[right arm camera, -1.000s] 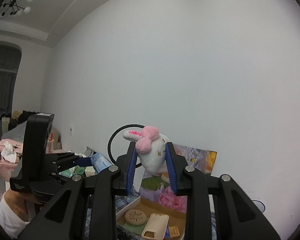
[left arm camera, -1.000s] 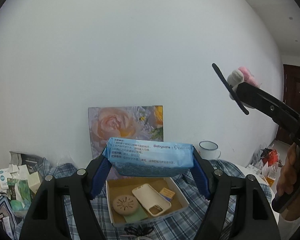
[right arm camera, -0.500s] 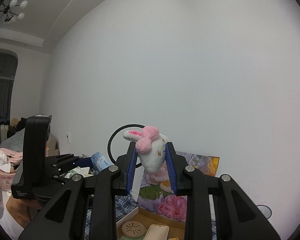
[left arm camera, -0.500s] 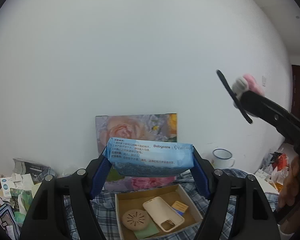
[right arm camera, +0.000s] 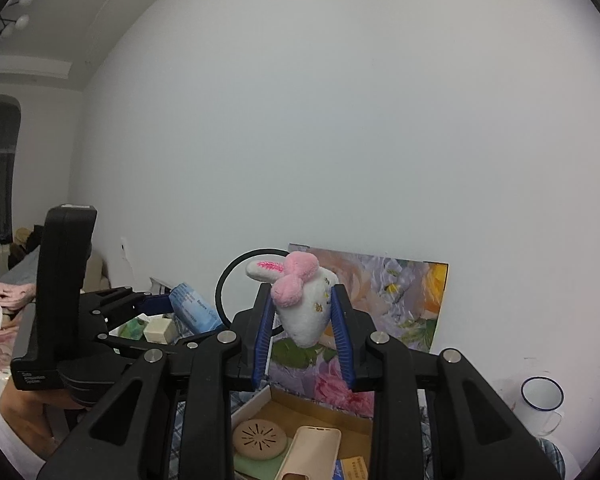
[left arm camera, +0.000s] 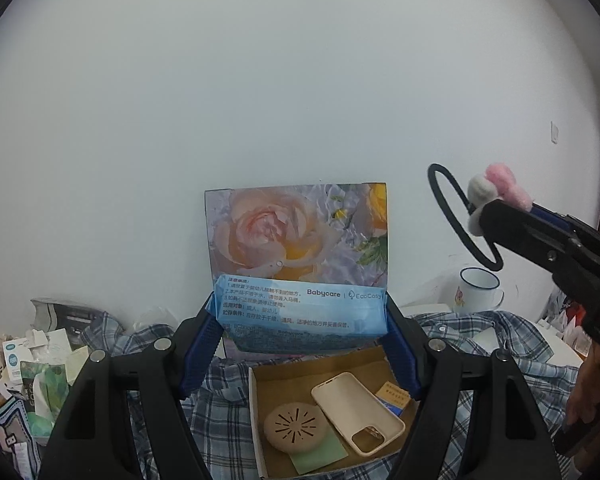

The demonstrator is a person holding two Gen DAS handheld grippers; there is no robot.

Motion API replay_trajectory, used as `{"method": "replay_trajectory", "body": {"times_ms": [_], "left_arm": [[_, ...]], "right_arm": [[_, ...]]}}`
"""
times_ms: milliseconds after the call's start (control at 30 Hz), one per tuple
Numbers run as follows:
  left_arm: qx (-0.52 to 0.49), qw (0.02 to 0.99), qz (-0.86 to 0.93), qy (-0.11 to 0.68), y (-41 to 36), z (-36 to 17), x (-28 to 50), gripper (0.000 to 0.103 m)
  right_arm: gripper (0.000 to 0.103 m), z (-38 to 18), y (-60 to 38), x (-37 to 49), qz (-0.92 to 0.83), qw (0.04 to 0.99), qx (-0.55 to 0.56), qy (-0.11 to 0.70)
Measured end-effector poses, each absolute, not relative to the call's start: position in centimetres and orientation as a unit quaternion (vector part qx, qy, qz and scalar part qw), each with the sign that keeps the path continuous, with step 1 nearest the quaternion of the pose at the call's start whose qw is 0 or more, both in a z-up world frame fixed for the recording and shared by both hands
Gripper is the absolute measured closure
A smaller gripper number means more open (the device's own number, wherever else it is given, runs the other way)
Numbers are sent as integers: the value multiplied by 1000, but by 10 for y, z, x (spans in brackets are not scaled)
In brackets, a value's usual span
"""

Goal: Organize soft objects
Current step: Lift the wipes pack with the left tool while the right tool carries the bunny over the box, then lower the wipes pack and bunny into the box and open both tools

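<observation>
Left wrist view is showing the checked cloth (left arm camera: 479,332) spreading over the table, and on it the open box (left arm camera: 256,420) sitting low in the middle, already holding a phone case (left arm camera: 355,412), a round slotted disc (left arm camera: 294,426) and a small yellow packet (left arm camera: 393,392). Neither soft thing is resting in it yet, so both drops are looking like the work left. The left gripper (left arm camera: 301,334) is clamping the blue wipes pack (left arm camera: 300,308) by its two ends, jaws standing fairly wide around it, and it is hanging just above the box's far edge. Over in the right wrist view, the right gripper (right arm camera: 304,334) is pinching the plush bunny (right arm camera: 305,304) narrowly, above the box's near corner, with a black hair loop (right arm camera: 224,280) trailing behind it.

Hard to read: the box's near wall is getting cut off by the frame, the bunny's lower tip is hiding between the pads, and the clutter (left arm camera: 32,364) at the left is too jumbled to sort.
</observation>
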State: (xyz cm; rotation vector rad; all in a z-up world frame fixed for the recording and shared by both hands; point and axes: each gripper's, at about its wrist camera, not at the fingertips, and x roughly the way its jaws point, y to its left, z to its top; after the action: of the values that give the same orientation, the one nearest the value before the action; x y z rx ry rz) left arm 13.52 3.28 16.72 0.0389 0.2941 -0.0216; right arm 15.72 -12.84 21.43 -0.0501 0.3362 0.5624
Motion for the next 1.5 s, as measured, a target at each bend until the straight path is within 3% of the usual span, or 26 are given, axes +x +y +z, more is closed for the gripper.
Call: {"method": "replay_trajectory", "body": {"times_ms": [633, 1500], "left_arm": [[0, 983, 0, 186, 38, 123, 173, 27], [8, 959, 8, 283, 34, 47, 229, 27]], "right_arm": [[76, 159, -123, 197, 258, 941, -28, 219], [76, 43, -123, 245, 239, 911, 2, 337]]}}
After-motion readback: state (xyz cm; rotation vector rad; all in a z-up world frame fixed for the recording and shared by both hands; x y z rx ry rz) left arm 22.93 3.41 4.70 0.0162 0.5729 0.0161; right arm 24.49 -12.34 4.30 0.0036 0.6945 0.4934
